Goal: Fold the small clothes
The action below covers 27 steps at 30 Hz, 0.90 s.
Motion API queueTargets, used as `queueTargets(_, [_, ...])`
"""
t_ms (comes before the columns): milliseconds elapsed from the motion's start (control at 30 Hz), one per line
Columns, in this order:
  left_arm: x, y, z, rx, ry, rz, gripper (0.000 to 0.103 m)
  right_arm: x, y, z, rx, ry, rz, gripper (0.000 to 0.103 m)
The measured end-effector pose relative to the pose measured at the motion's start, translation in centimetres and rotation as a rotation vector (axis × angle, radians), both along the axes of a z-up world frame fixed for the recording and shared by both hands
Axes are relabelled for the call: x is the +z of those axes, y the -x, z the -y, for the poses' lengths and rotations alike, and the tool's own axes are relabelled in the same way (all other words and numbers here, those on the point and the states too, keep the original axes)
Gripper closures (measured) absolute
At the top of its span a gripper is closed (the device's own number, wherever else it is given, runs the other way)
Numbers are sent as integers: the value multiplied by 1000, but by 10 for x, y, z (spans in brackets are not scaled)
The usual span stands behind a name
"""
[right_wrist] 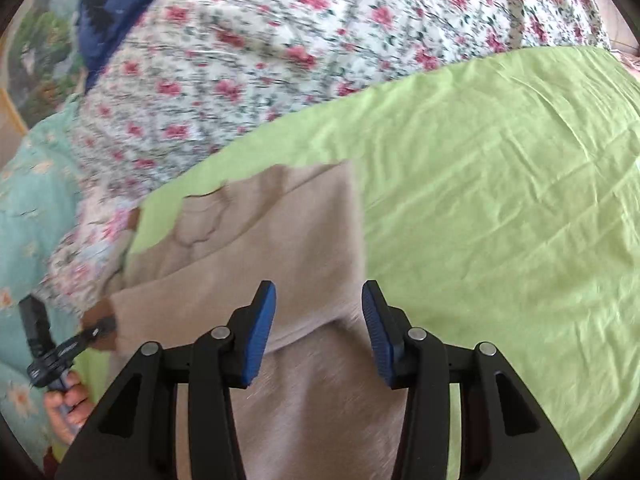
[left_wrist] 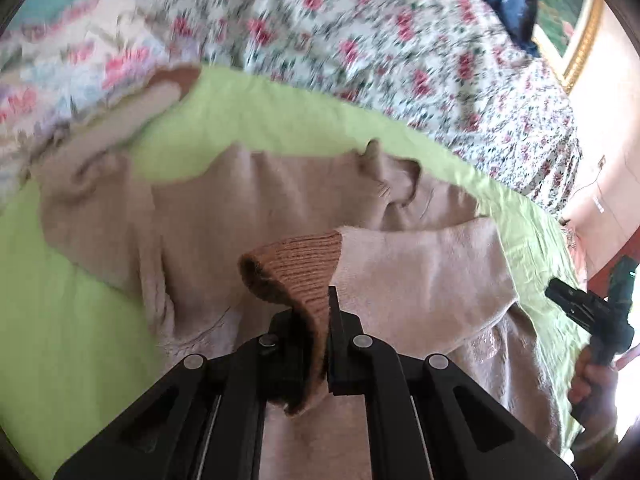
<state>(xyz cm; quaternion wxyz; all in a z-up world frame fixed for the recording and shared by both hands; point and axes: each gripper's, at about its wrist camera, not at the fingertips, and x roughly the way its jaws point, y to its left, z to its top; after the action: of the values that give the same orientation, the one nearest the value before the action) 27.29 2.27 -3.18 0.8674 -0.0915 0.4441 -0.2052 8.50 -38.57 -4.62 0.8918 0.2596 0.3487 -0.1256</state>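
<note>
A beige sweater (left_wrist: 248, 216) lies spread on a lime green sheet (left_wrist: 68, 320). My left gripper (left_wrist: 316, 320) is shut on the brown ribbed cuff (left_wrist: 296, 276) of one sleeve (left_wrist: 420, 276) and holds it over the sweater's body. The other sleeve, with its brown cuff (left_wrist: 176, 76), lies toward the far left. In the right wrist view my right gripper (right_wrist: 319, 308) is open and empty, hovering over the sweater (right_wrist: 280, 240) near its right edge. The left gripper (right_wrist: 60, 352) shows at the left edge there; the right gripper (left_wrist: 588, 312) shows at the right in the left wrist view.
A floral bedspread (right_wrist: 320, 40) covers the bed beyond the green sheet (right_wrist: 500, 200). A dark blue cloth (right_wrist: 108, 20) lies at the far side. A teal floral fabric (right_wrist: 24, 200) is on the left. A gold picture frame (left_wrist: 580, 52) hangs on the wall.
</note>
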Motion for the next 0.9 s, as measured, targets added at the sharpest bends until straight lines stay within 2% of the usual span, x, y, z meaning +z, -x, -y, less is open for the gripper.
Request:
queueTargets(133, [-7,-5,-3,9,0,-8,97,-18,-39,17,-7,-12,-57,39])
queueTargets(267, [-14,-7,-3,14,5,-26,97,-49,-77,28,22,-71,-142,39])
queueTargets(300, [-12,-5,-1,11,2,-24,97,-56,-84,29,38,-85,-167,54])
queueTargets(333, [-10,-3,-1,6,-1,-22,97,-62,-90,26,70,-82,-191,96])
queueTargets(533, [-8,-2,24,-61,8,-13,97,-28,-73,37,34,53,-141,95])
queueTargets(667, [-28,-8,41,-74,-49,-37,97,-47,-78,40,16,93,-237,94])
queueTargets(700, [-33,-11,41,-72,-51,-52,97,-48,-77,39,4,114,-259,91])
queueTargets(767, [-35,-13,38,-72,-35,-62,97,-35,-67,31,-94,245,-278,83])
queueTargets(800, [-35,-14,37,-73,-30,-59,96,-23,-59,22,-135,289,-246,83])
queueTargets(833, [-36,-14,37,-75,-29,-57,96,-12,-52,12,-121,279,-186,83])
queueTargets(867, [-37,-15,38,-74,-31,-59,96,-5,-51,-3,-53,249,-135,80])
queueTargets(900, [-39,-15,38,-72,-36,-63,96,-4,-53,-14,8,226,-126,70])
